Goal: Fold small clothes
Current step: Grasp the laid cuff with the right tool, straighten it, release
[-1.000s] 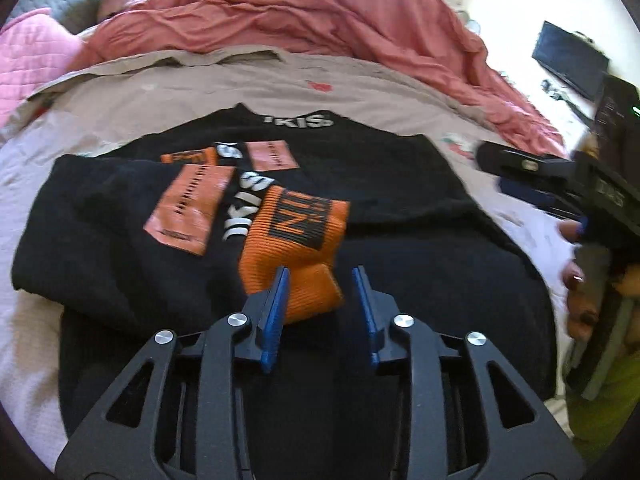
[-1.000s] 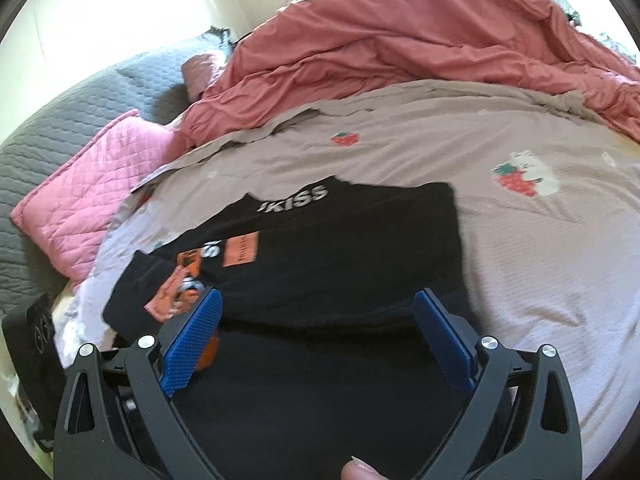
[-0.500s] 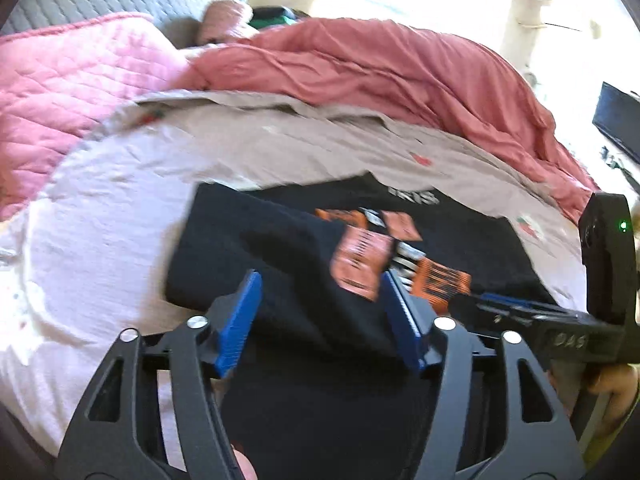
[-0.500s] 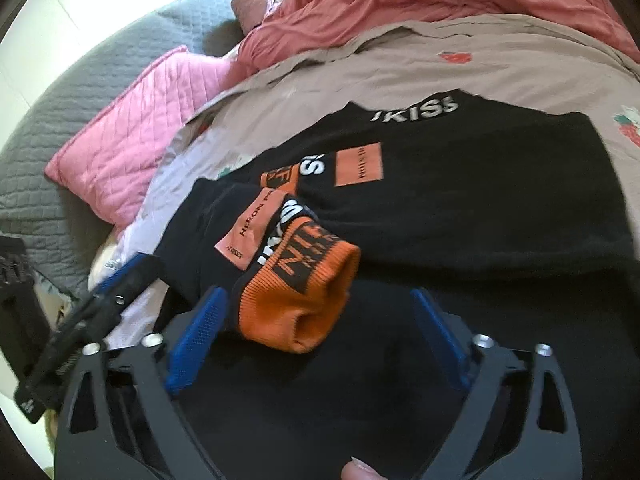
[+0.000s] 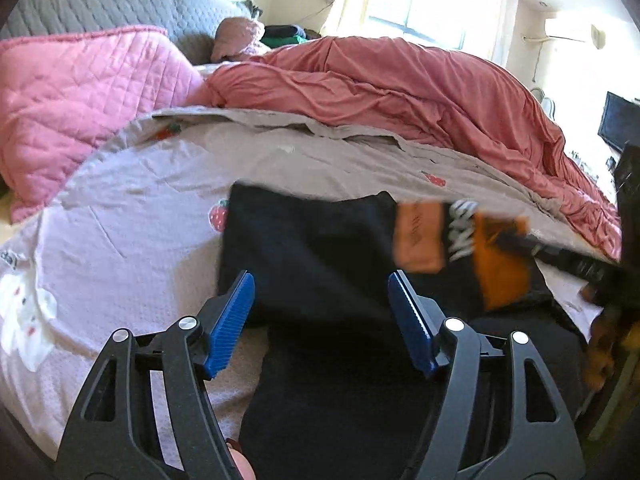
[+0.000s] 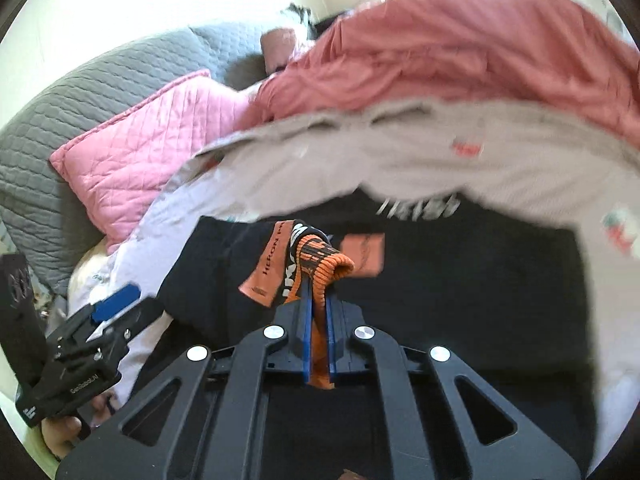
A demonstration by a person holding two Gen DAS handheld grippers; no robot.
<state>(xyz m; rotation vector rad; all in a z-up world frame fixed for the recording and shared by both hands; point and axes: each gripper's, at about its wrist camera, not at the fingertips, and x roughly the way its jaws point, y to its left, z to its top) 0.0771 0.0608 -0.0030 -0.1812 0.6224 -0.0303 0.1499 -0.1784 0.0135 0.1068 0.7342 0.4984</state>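
1. Black top (image 6: 460, 276) lies flat on the bed beyond the right fingers (image 6: 307, 312), white lettering near its far edge.
2. Its sleeve (image 5: 320, 248), with orange patches, is folded across the body, ahead of the left fingers (image 5: 236, 312).
3. The orange ribbed cuff (image 6: 320, 264) is pinched between the right fingers.

A pink quilted pillow (image 5: 76, 108) lies beside a rumpled salmon duvet (image 5: 400, 92) against a grey headboard (image 5: 108, 4).
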